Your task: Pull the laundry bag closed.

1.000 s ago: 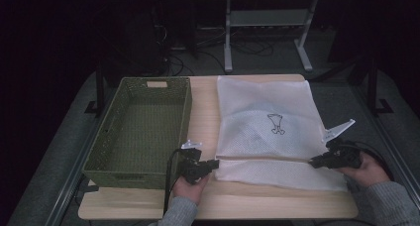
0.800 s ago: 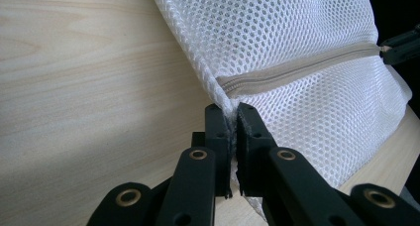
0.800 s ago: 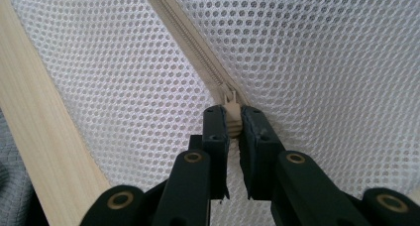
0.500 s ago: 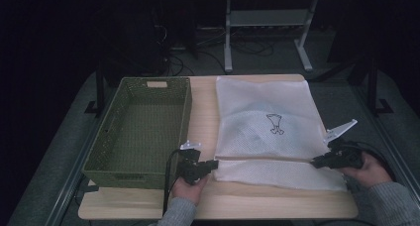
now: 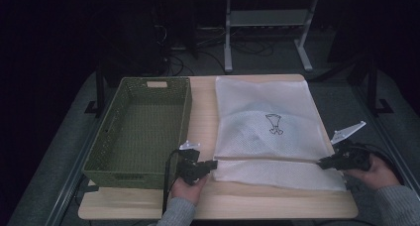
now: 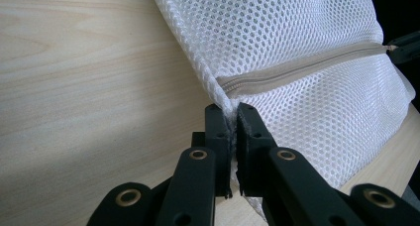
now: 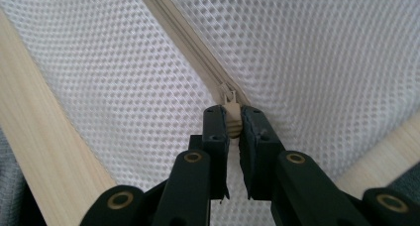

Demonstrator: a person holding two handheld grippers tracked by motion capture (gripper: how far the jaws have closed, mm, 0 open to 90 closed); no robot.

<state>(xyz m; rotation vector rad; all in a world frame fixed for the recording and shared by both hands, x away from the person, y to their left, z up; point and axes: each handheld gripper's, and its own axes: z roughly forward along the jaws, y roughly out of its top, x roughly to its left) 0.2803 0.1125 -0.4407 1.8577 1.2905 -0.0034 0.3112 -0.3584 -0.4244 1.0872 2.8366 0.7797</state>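
Note:
A white mesh laundry bag (image 5: 270, 124) with a small dark printed mark lies flat on the right half of the wooden table (image 5: 203, 112); its zipper (image 6: 302, 67) runs across near the front edge. My left gripper (image 5: 214, 164) is shut on the bag's left edge at the zipper's end (image 6: 232, 122). My right gripper (image 5: 322, 162) is shut on the beige zipper pull (image 7: 231, 118) at the bag's right end. The zipper (image 7: 188, 42) looks closed along the stretch I see.
An olive-green woven basket (image 5: 143, 127), empty, stands on the left of the table, close to my left gripper. Beyond the table's far edge are a metal stand (image 5: 267, 28) and cables on a dark floor. Bare wood runs along the front edge.
My right gripper with the zipper pull has shifted slightly left along the bag's front seam. The left gripper holds its place on the bag's left edge.

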